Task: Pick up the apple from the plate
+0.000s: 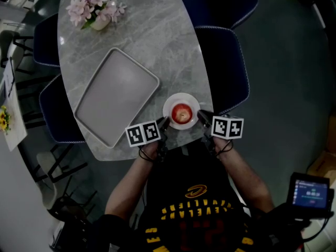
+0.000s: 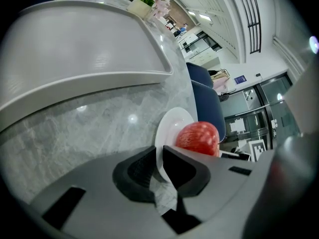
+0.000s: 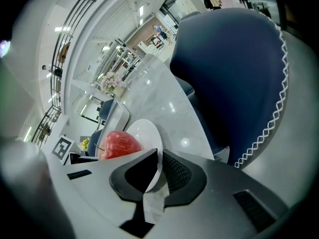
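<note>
Setting: a large open office or commercial hall, not a home.

Evidence:
- Far ahead of the left claw and to its right are tall glass doors, with a blue wall sign beside them.
- High above that claw runs the railing of an upper level.
- Ahead of the right claw a long hall recedes under rows of ceiling lights.
- Both claws sit at the near edge of a grey marble-look table.
- A flower pot stands at the table's far end.
- Blue padded chairs stand around it.
</note>
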`<state>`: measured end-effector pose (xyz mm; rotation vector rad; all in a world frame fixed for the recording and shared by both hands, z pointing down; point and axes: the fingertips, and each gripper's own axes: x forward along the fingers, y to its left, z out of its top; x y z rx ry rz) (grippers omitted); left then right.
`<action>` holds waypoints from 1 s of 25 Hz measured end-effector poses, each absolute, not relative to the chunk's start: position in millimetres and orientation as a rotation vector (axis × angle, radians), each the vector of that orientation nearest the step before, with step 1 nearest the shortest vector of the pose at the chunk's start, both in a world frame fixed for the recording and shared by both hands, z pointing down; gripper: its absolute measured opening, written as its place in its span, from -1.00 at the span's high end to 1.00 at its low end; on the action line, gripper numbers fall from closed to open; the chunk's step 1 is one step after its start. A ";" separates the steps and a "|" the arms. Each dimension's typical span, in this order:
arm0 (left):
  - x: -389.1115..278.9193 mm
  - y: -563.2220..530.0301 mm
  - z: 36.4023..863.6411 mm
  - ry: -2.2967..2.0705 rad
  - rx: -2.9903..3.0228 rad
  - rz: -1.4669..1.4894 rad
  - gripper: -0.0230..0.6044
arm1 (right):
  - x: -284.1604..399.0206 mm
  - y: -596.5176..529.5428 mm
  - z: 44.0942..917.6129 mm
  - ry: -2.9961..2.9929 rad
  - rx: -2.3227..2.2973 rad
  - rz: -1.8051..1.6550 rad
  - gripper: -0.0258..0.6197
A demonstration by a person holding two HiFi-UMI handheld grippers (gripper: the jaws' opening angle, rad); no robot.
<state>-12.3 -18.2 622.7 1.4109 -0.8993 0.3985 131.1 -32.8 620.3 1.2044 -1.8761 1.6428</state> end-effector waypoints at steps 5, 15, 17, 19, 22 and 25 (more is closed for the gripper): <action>-11.0 -17.7 622.4 -0.893 1.409 0.402 0.79 | 132.5 -31.9 620.3 -1.867 1.207 1.644 0.80; -11.8 -14.9 622.1 -0.888 1.403 0.407 0.79 | 131.4 -30.1 620.7 -1.861 1.200 1.644 0.80; -11.7 -14.5 622.1 -0.893 1.403 0.409 0.79 | 131.3 -29.7 620.6 -1.863 1.198 1.645 0.80; -11.2 -14.4 622.1 -0.899 1.406 0.410 0.79 | 131.7 -29.1 620.8 -1.866 1.197 1.644 0.80; -11.3 -14.6 622.5 -0.906 1.407 0.408 0.79 | 131.4 -29.2 621.3 -1.874 1.192 1.634 0.79; -11.7 -15.0 622.7 -0.920 1.413 0.392 0.79 | 130.9 -29.9 622.0 -1.887 1.182 1.612 0.79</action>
